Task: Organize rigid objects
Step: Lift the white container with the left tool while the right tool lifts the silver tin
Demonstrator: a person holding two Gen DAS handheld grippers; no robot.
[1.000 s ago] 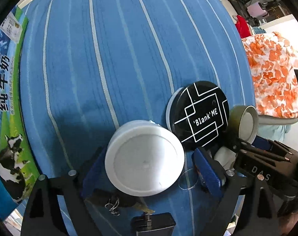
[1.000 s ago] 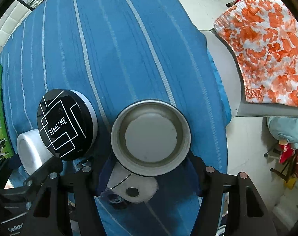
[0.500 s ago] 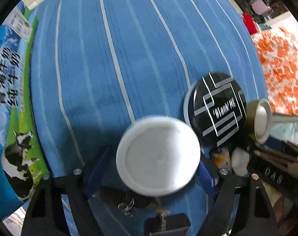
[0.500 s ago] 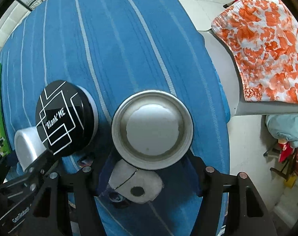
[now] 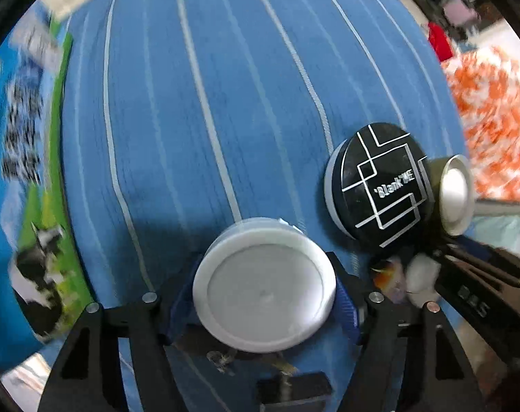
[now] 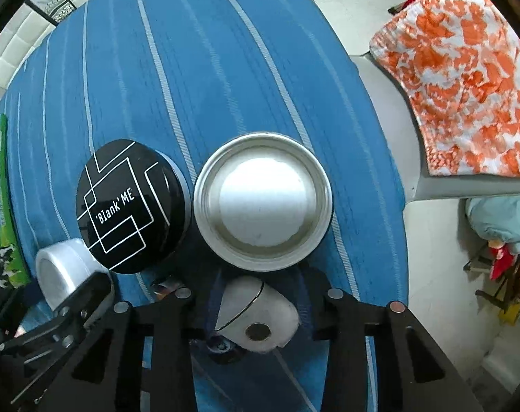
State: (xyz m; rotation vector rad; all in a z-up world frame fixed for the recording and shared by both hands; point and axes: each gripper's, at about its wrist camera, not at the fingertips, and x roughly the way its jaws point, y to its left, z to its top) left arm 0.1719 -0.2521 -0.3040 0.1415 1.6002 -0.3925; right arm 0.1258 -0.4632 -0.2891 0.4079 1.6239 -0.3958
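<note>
Blue striped bedspread (image 6: pixel 225 68) under black 'Blank ME' tin (image 6: pixel 129 206), white gadget (image 6: pixel 260 312).

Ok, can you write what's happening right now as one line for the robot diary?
left gripper: shut on white jar | right gripper: shut on metal can | black Blank ME tin: between them, on blue cloth

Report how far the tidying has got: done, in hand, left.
Done: the black Blank ME tin stands on the blue striped cloth. In hand: the left gripper clamps a white round container; the right gripper clamps a silver can beside the tin. Left: releasing both, plus a white gadget and small items near the grippers.
</note>
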